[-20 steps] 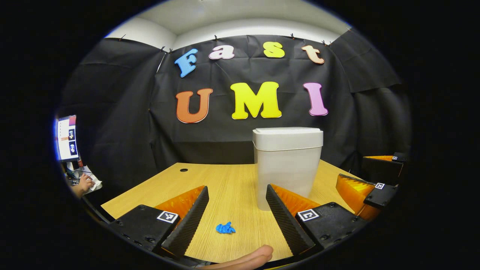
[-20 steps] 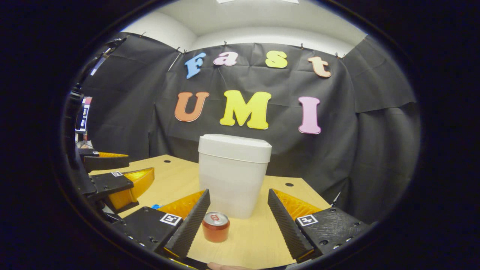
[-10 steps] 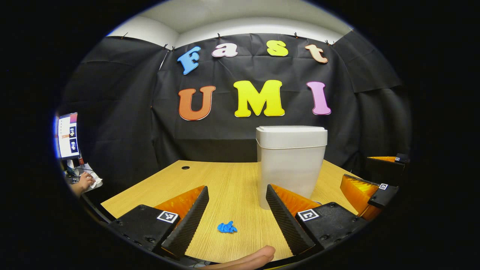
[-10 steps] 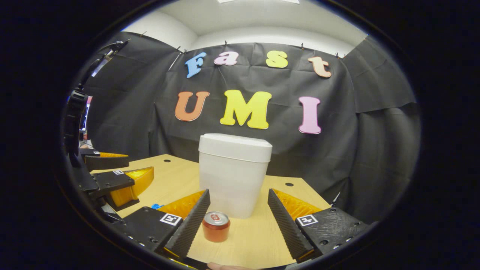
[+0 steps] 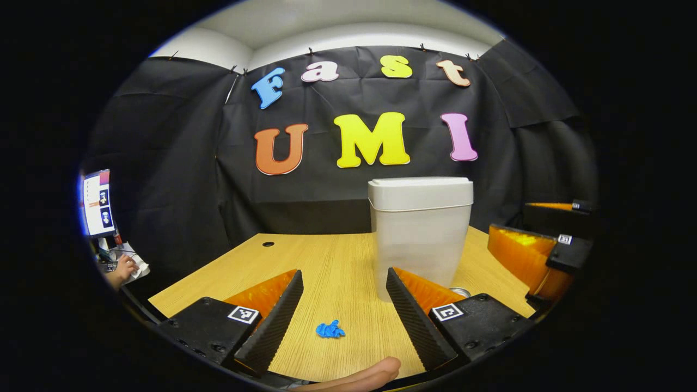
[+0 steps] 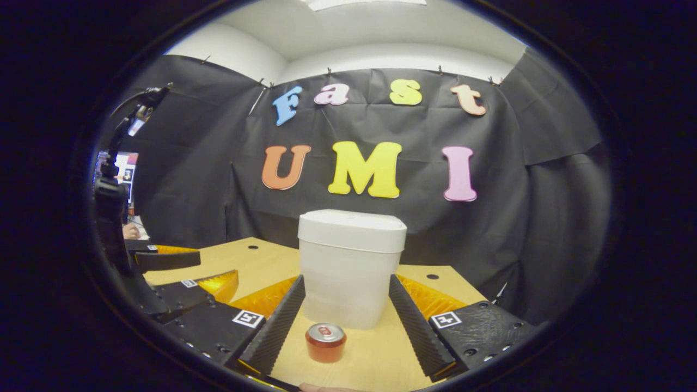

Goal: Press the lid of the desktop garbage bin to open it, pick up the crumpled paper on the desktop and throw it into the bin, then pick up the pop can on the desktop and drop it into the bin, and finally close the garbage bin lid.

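Both grippers, left (image 5: 344, 305) and right (image 6: 346, 310), are held with fingers apart, nothing grasped. Bin (image 6: 351, 267) stands mid-bench, lid (image 6: 352, 230) closed; pressing it is judged next. Paper (image 5: 330, 329) and can (image 6: 325, 342) lie near.

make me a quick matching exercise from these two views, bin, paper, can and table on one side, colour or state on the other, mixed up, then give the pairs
Things:
1. bin
2. paper
3. can
4. table

Colour or state:
A. blue, crumpled, lying on the table
B. light wood grain with a small round hole
C. white, lid shut
D. upright, reddish with a silver top

Pairs: 1-C, 2-A, 3-D, 4-B
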A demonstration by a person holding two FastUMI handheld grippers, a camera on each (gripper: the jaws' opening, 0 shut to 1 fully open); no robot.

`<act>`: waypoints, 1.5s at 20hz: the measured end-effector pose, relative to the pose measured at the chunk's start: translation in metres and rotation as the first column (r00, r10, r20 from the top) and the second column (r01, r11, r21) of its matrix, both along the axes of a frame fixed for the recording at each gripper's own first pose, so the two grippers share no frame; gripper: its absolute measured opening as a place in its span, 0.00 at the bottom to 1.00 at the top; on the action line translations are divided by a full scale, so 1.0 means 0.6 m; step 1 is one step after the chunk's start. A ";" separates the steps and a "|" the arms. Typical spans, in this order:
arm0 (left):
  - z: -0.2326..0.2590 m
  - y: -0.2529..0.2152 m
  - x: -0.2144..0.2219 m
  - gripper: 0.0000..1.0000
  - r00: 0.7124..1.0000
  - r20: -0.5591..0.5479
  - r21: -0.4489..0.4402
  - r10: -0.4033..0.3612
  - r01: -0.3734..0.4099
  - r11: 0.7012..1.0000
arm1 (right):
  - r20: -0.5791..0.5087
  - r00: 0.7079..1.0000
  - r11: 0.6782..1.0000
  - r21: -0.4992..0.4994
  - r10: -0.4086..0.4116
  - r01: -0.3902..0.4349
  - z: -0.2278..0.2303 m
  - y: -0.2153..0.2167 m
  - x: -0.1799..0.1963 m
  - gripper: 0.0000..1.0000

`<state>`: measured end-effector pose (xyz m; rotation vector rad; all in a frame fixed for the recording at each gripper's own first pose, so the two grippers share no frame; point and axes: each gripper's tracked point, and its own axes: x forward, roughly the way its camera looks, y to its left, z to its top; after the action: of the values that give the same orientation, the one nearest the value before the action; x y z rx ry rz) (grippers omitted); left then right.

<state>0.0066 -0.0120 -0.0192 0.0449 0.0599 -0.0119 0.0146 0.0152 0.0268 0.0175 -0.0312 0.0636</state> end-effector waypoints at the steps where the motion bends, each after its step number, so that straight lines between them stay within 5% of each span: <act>1: -0.003 -0.001 -0.001 0.99 1.000 -0.003 0.000 -0.005 0.005 1.000 | 0.003 1.000 1.000 -0.007 -0.002 0.002 0.008 0.000 0.005 0.95; 3: -0.002 -0.009 -0.002 0.99 1.000 -0.004 0.002 -0.015 0.015 1.000 | 0.016 0.999 1.000 -0.007 0.029 -0.028 0.031 0.017 0.014 0.94; 5: 0.000 -0.005 -0.002 0.99 1.000 0.000 0.003 -0.013 0.013 1.000 | 0.024 0.997 0.997 0.014 0.070 -0.070 0.052 0.035 0.020 0.78; 7: -0.001 -0.005 -0.001 0.99 1.000 -0.003 0.001 -0.013 0.013 1.000 | 0.017 0.989 0.988 0.045 0.148 -0.148 0.062 0.066 0.024 0.60; 11: 0.000 0.009 0.000 0.99 1.000 0.000 0.008 -0.004 0.004 1.000 | -0.022 0.981 0.975 0.121 0.192 -0.188 0.088 0.073 0.043 0.02; 17: -0.001 0.027 0.009 0.99 1.000 -0.017 -0.017 0.007 -0.007 1.000 | 0.004 0.995 0.987 0.124 0.102 -0.102 0.169 0.040 0.101 0.00; 20: -0.008 0.027 0.010 0.99 1.000 -0.027 -0.027 0.000 0.000 1.000 | -0.003 0.991 0.976 0.174 0.136 -0.134 0.195 0.055 0.130 0.01; 25: -0.009 0.030 0.011 0.99 0.999 -0.038 -0.024 0.003 -0.003 1.000 | -0.116 0.993 0.995 0.094 -0.007 0.018 0.150 0.013 0.222 0.01; 30: -0.010 0.030 0.012 0.99 0.999 -0.039 -0.016 0.004 -0.005 1.000 | -0.102 0.995 0.994 0.112 0.016 -0.005 0.140 0.017 0.253 0.01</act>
<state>0.0138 0.0061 -0.0252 0.0284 0.0990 -0.0087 0.1662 0.0255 0.1106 0.1327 0.0681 0.0715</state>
